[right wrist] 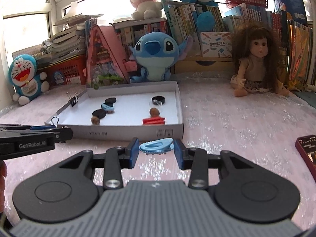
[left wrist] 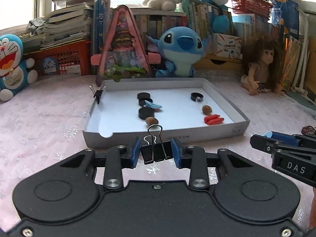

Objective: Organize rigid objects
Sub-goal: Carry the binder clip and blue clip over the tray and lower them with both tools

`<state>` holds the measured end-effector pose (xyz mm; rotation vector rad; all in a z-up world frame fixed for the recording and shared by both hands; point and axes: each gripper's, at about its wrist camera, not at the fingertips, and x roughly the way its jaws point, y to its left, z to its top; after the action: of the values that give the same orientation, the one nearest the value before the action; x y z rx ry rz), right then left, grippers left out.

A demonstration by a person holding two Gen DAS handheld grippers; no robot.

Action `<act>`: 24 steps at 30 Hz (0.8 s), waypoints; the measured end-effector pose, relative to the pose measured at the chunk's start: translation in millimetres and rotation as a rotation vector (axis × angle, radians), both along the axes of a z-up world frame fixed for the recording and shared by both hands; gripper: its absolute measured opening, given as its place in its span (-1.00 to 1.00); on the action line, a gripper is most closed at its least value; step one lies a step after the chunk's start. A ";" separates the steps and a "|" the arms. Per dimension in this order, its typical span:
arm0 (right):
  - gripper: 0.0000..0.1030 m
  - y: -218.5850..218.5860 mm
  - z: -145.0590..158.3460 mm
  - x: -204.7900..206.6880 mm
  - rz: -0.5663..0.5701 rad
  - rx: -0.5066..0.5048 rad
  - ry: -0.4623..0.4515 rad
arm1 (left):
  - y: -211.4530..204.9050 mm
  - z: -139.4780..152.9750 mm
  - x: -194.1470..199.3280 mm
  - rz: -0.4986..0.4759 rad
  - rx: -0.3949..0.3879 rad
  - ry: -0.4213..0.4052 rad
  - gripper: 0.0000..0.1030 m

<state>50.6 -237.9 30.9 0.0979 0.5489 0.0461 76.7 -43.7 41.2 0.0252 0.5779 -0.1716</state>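
A white shallow box [left wrist: 217,133] [right wrist: 126,134] holds black discs [left wrist: 146,112], brown nuts [left wrist: 207,109], a red clip [left wrist: 213,119] and a blue hair clip [left wrist: 153,105]. A black binder clip [left wrist: 98,95] grips its left wall. My left gripper [left wrist: 156,153] is shut on a black binder clip [left wrist: 156,152], held just before the box's front wall. My right gripper [right wrist: 156,149] is shut on a light blue hair clip [right wrist: 156,147], also in front of the box. The right gripper also shows at the right of the left wrist view [left wrist: 284,148].
Plush toys [left wrist: 181,49], a doll [right wrist: 254,59], a pink triangular stand [left wrist: 122,45], red baskets and books line the back. A dark red booklet [right wrist: 308,150] lies at the right. The table has a pink cloth [right wrist: 237,122].
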 end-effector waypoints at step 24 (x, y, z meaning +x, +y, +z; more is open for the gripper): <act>-0.16 9.7 4.8 26.1 0.004 -0.016 0.001 | 11.9 5.5 26.0 0.025 -0.013 0.009 -0.38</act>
<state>76.7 -228.3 35.7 0.0809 0.5503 0.0458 102.7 -31.7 46.7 0.0050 0.5859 -0.1511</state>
